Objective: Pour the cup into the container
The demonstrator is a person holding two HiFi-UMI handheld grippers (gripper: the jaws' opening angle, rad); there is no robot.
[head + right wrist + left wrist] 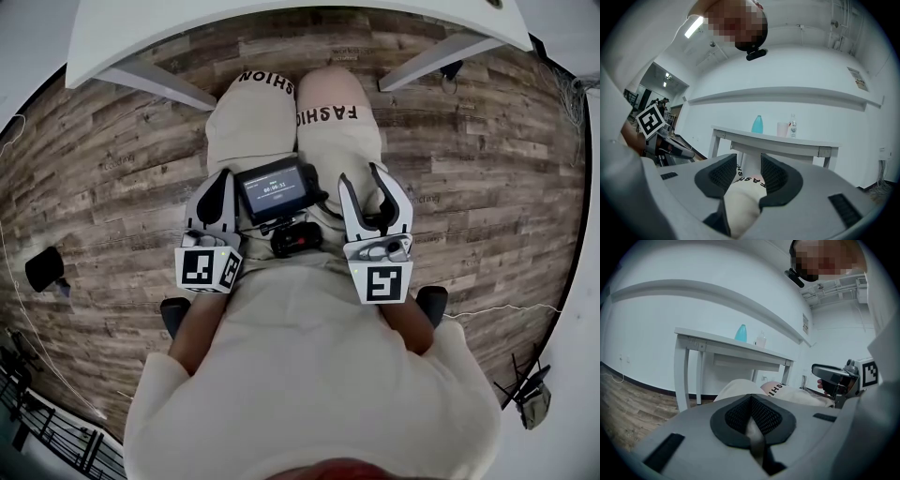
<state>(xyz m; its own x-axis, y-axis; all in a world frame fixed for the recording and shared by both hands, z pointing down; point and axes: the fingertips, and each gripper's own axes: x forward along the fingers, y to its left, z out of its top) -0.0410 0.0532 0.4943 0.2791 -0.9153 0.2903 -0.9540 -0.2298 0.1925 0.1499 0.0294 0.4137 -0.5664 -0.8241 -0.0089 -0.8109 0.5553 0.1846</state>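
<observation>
No pour under way; both claws sit low on lap.
- Left gripper (pixel 751 401) pinched fully closed, empty.
- Right gripper (pixel 750 171) narrow gap, just trouser leg behind it.
- Pale translucent plastic cup (pixel 782 129) on white table (pixel 787 143), 12 o'clock ahead.
- Teal tapered bottle-shaped container (pixel 757 124) at its 9, clear water bottle (pixel 792 125) just beside at 3.

Risks imo: narrow claw shoves cup over, clear bottle gets clipped, tapered teal top means spill.

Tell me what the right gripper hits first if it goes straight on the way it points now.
The right gripper, jaws apart and empty, points along the person's trouser leg, so the knee would likely come first; past it stands the white table, though depth is hard to judge.
</observation>
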